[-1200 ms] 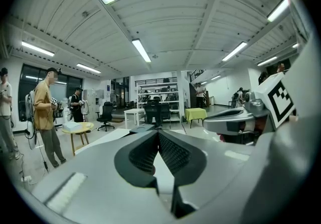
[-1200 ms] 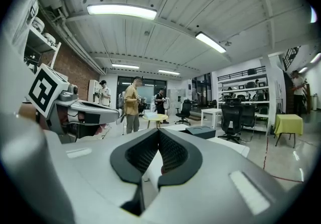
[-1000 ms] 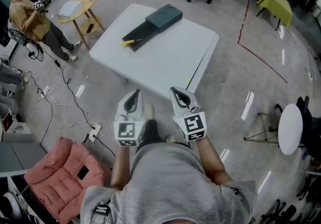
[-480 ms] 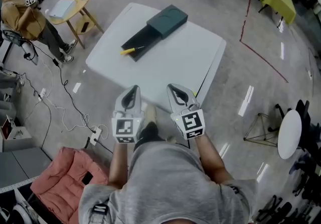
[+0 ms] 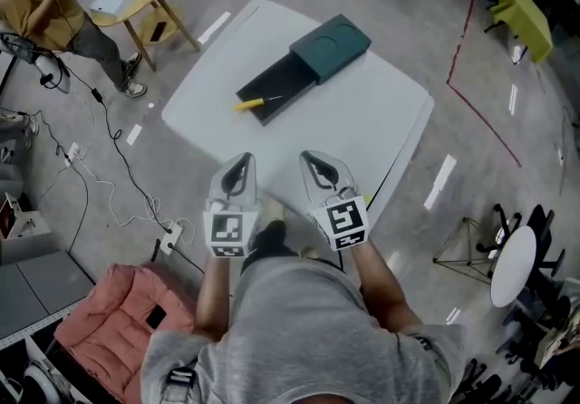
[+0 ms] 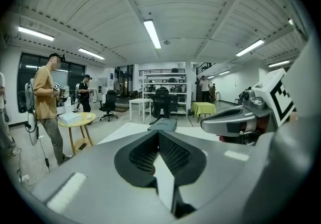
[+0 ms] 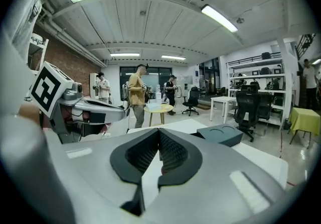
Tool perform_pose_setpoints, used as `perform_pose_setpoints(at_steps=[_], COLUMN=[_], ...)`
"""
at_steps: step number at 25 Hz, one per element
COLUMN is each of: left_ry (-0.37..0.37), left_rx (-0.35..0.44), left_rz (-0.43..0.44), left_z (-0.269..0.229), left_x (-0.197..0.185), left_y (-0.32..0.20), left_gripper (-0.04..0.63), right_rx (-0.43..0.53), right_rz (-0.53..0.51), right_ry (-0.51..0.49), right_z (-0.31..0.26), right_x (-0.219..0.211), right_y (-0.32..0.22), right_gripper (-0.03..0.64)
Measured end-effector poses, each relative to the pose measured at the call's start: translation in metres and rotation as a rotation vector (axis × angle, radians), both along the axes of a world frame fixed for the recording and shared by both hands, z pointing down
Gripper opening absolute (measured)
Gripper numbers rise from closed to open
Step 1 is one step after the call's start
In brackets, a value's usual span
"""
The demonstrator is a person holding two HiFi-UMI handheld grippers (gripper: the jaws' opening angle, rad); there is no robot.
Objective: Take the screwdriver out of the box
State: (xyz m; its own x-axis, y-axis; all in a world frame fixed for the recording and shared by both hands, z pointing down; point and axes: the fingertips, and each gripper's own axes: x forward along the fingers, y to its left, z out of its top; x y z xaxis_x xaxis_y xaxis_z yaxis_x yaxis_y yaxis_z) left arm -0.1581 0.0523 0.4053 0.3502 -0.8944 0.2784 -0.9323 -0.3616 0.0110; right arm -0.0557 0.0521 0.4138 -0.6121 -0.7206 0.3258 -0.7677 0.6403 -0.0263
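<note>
Black ribbed pads (image 6: 174, 153) are pressing together, empty, on the left gripper (image 6: 158, 136) and right gripper (image 7: 158, 140), both hovering at the white table's (image 5: 362, 139) near edge. The yellow-handled screwdriver (image 5: 256, 103) is lying in the open box (image 5: 304, 67), well apart. Arriving shut risks shoving box or tool. No writing is showing, only square markers (image 5: 227, 231).

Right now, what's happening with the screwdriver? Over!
Left gripper shut, empty; right gripper shut, empty. Screwdriver lying in open box on table, untouched. Nothing blocking the way.
</note>
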Motion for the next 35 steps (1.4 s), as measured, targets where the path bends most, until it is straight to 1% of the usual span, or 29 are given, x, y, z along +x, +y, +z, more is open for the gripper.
perform_pose_setpoints(at_steps=[6, 12, 18, 22, 25, 28, 33, 35], left_ry=[0.006, 0.008, 0.022, -0.004, 0.001, 0.010, 0.007, 0.008], left_rx=[-0.055, -0.105, -0.156, -0.170, -0.182, -0.194, -0.203, -0.206], left_rz=[-0.016, -0.019, -0.001, 0.019, 0.030, 0.028, 0.027, 0.026], left_z=[0.026, 0.058, 0.089, 0.105, 0.115, 0.125, 0.133, 0.135], left_x=[-0.033, -0.058, -0.068, -0.071, -0.073, -0.080, -0.090, -0.093], left_y=[-0.038, -0.072, -0.103, -0.117, -0.126, -0.130, -0.139, -0.142], left_gripper=[0.012, 0.012, 0.012, 0.012, 0.012, 0.012, 0.012, 0.012], right_rx=[-0.059, -0.112, -0.156, -0.180, -0.197, -0.196, -0.151, -0.131], right_rz=[-0.044, -0.062, -0.086, -0.102, -0.111, -0.136, -0.185, -0.224], right_ry=[0.018, 0.046, 0.079, 0.100, 0.131, 0.173, 0.267, 0.315], right_z=[0.023, 0.054, 0.085, 0.104, 0.118, 0.130, 0.138, 0.142], right_x=[-0.041, -0.067, -0.089, -0.099, -0.102, -0.107, -0.115, -0.119], right_y=[-0.044, -0.084, -0.115, -0.129, -0.139, -0.146, -0.162, -0.168], right_gripper=[0.003, 0.003, 0.003, 0.003, 0.004, 0.003, 0.005, 0.014])
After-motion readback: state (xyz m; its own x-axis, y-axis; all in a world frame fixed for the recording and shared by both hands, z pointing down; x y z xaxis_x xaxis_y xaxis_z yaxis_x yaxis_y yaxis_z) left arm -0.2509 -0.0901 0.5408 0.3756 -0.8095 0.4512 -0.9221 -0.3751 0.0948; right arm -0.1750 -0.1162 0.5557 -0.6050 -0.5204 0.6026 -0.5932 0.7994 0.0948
